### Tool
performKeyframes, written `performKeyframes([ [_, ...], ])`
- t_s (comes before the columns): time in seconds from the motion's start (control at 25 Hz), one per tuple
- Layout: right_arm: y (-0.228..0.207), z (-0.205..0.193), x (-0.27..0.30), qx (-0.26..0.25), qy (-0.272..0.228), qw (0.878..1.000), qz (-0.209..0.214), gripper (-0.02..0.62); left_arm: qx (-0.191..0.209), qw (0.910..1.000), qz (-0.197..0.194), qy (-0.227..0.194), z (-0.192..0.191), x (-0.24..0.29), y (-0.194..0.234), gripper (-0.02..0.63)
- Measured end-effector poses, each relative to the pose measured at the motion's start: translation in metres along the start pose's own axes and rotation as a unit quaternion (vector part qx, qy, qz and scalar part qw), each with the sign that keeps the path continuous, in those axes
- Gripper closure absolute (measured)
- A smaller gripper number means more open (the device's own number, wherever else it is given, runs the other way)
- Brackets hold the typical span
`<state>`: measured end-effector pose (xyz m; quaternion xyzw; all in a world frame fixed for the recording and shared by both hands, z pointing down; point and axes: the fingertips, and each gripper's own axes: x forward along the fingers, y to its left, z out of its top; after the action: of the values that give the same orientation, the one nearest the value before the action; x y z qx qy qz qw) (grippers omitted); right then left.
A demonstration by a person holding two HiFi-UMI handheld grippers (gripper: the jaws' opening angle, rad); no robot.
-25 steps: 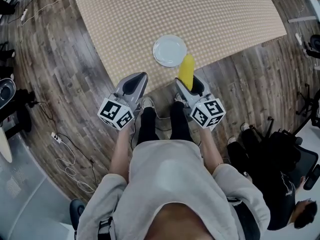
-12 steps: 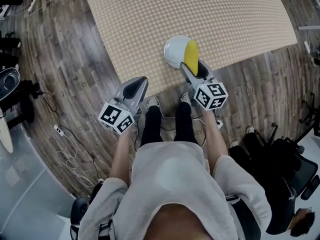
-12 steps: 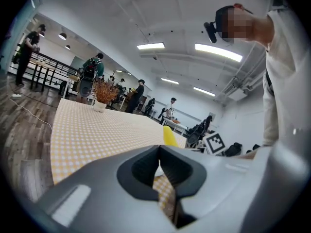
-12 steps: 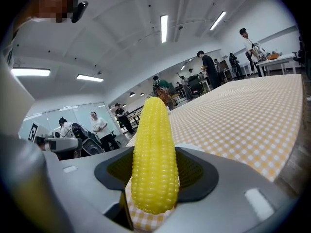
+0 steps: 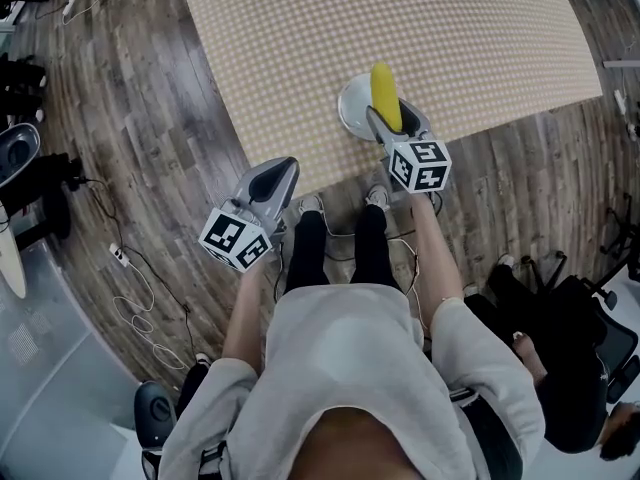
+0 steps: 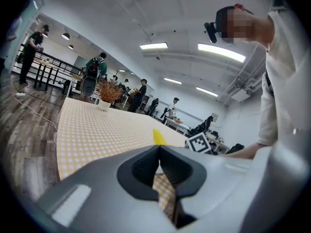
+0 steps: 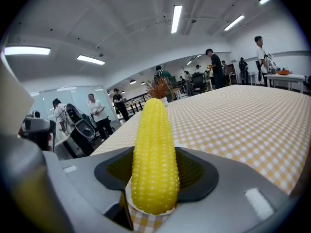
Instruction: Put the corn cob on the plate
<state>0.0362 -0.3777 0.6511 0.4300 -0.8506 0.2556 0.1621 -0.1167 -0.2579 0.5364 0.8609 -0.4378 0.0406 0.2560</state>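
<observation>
Grips the corn [image 5: 384,93] in the right gripper [image 5: 388,120] over the plate [image 5: 351,108] on the cloth [image 5: 400,18], with the left gripper [image 6: 159,147] closed and empty, well apart.

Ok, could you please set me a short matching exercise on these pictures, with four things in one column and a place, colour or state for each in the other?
Things:
1. corn cob
2. plate
3. left gripper
4. right gripper

Descriptions:
A. white, on the checked cloth near its edge
B. jaws together, nothing between them
C. yellow, over the plate
D. jaws closed on the corn cob

Pairs: 1-C, 2-A, 3-B, 4-D
</observation>
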Motion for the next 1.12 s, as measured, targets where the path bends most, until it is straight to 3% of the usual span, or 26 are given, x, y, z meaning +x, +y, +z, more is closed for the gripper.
performKeyframes([
  [0.28, 0.004, -0.022, 0.006, -0.071, 0.050, 0.996, -0.018, 0.344, -0.004, 1.0000, 0.004, -0.005, 0.000, -0.004, 0.004, 0.598],
  [0.6, 0.005, -0.030, 0.013, -0.160, 0.105, 0.981, -0.032, 0.345, -0.012, 0.9999, 0.004, -0.011, 0.000, -0.007, 0.006, 0.598],
  [1.12, 0.003, -0.045, 0.026, -0.203, 0.167, 0.965, -0.027, 0.345, -0.021, 0.9995, 0.010, -0.021, 0.001, -0.012, 0.014, 0.598],
])
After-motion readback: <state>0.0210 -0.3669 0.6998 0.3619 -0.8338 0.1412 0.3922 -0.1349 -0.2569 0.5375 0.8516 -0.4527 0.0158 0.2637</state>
